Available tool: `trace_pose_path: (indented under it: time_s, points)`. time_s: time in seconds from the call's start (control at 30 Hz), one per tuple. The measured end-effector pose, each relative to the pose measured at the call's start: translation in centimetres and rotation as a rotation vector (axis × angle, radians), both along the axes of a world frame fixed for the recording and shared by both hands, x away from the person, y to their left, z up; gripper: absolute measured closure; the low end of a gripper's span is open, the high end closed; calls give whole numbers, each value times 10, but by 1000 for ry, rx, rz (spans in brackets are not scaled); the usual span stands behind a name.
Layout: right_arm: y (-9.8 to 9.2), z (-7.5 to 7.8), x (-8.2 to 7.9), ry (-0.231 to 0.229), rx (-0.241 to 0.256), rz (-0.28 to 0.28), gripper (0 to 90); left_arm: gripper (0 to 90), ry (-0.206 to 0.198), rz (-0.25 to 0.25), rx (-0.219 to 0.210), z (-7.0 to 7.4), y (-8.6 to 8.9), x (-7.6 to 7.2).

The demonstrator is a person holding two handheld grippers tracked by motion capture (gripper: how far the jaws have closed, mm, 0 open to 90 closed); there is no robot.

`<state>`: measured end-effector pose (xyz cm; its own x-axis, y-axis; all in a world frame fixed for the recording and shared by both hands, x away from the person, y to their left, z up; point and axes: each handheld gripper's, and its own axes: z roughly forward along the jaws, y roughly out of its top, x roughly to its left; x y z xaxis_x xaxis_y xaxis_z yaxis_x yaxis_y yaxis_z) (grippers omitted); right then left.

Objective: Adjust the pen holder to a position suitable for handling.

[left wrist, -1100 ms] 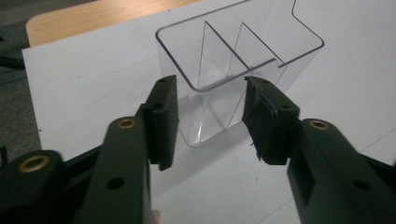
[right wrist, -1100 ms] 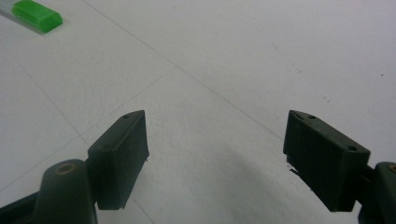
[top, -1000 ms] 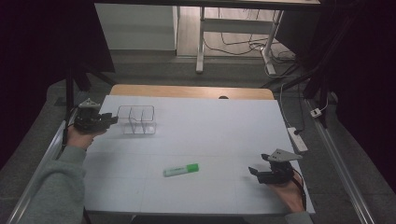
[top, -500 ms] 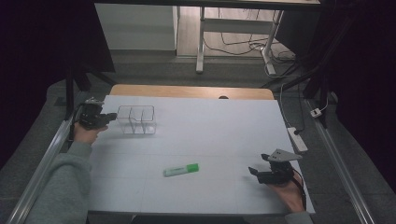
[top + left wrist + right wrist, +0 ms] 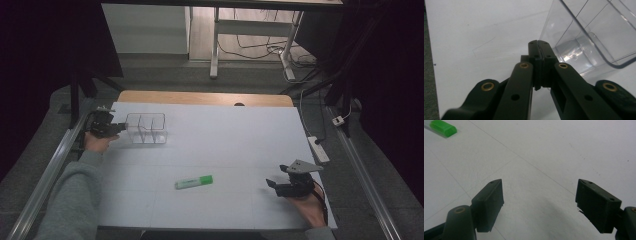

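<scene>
A clear plastic organizer with thin inner dividers is seen near the far left corner of the bench, standing upright; in the left gripper view its transparent wall and rounded bottom corner are seen just beside the jaw tips. A green highlighter with a pale barrel is seen lying flat near the front middle of the bench, well apart from the organizer, and its green end is caught at the upper left of the right gripper view. The bench is covered by a white sheet marked with faint lines, a strip of bare wood is left showing along its far edge, and metal rails are set along both sides. Behind it a dim room is seen, with a grey floor, cables, a power strip and white desk legs. The left gripper is held at the organizer's left end with its jaws pressed together on nothing, the tips just beside the wall. The right gripper is held low over the front right of the bench, its jaws spread wide and empty.
</scene>
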<state>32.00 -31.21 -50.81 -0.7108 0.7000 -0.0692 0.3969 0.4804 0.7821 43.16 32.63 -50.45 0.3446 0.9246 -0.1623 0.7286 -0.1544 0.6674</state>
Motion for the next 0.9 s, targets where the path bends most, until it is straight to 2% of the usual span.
trace_pose_path:
  time_s: [0.4,0.63,0.9]
  points:
    - [1,0,0,-4,-5,3,221,891,6,-6,28,-6,-5,5]
    - [1,0,0,0,-9,3,221,891,-2,-22,25,-4,-14,8]
    - [1,-1,1,3,-8,8,221,891,-1,-76,15,-2,-29,9]
